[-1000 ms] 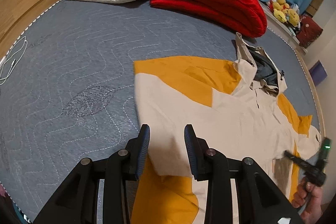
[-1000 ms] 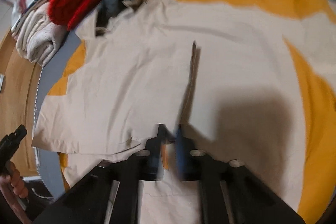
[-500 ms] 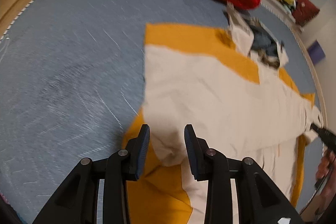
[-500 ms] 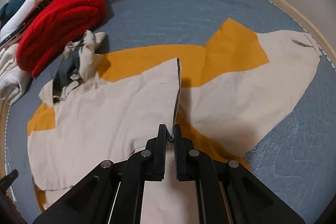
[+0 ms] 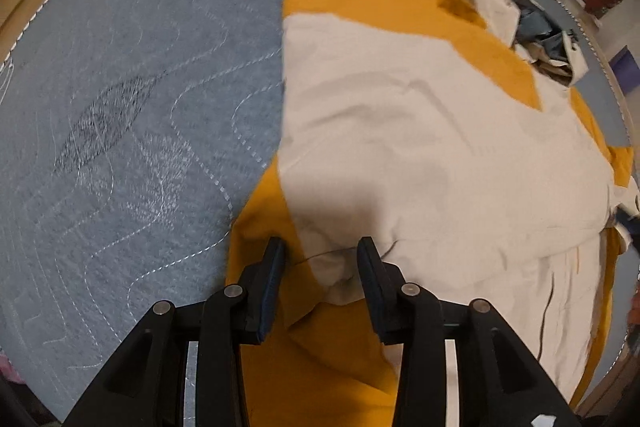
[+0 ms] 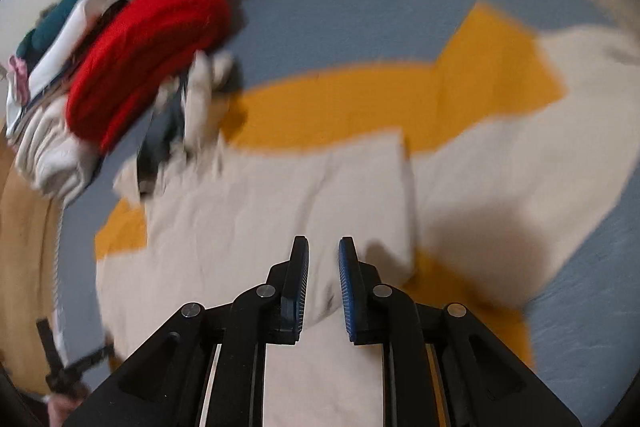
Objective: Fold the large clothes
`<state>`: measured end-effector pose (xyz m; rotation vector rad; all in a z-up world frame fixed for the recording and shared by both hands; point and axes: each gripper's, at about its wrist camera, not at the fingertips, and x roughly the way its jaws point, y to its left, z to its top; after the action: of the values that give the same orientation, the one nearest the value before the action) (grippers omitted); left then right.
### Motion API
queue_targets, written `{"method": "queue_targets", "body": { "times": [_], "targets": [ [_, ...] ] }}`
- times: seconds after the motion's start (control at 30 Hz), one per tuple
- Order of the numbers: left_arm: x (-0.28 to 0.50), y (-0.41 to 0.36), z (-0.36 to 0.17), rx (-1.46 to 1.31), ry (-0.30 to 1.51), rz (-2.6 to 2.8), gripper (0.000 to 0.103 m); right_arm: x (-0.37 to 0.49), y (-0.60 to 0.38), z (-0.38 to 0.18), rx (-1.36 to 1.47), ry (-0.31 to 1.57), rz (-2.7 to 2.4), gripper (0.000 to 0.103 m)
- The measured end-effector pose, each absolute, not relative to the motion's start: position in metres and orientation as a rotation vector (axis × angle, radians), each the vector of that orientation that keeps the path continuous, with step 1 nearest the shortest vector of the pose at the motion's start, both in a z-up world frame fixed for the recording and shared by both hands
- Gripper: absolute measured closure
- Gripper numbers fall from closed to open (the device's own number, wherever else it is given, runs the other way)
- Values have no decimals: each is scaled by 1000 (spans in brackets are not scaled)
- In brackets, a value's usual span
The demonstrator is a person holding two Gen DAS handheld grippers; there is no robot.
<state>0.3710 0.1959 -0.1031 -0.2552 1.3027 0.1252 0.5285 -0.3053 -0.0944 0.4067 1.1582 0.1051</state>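
Cream-and-mustard jacket [image 5: 420, 155] lies spread on the grey-blue quilted bedspread [image 5: 132, 115], filling right and centre of both views. Your left gripper [image 5: 320, 251] is opening, jaws straddling a cream corner, pads clear. Your right gripper [image 6: 323, 255] is opening too, over cream fabric, gripping nothing. Red folded blanket [image 6: 148, 55] upper left.

Matt woven garment [image 5: 420, 155], quilted bedspread [image 5: 140, 107]

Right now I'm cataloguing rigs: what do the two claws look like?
Both match: the left claw and right claw are matte black plastic linkages with silver rivets at the joints, and two flat fingers faced with ribbed blue pads. No cables or sleeves show.
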Motion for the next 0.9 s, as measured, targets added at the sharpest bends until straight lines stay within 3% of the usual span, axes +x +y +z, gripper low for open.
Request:
{"method": "queue_targets", "body": {
  "times": [0.13,0.27,0.4,0.67,0.9],
  "targets": [
    [368,201,-112,-290,1327,123,66,526,-304,-125,317,1280,15,86],
    [366,196,-114,-233,1345,164,66,524,-308,-113,318,1251,7,86],
    [362,174,-73,-144,1248,154,66,517,-304,-72,268,1112,26,86],
    [337,117,23,-53,1009,35,66,467,-286,57,102,625,103,86],
    [328,67,42,9,972,-82,66,440,-334,90,134,545,55,85]
  ]
}}
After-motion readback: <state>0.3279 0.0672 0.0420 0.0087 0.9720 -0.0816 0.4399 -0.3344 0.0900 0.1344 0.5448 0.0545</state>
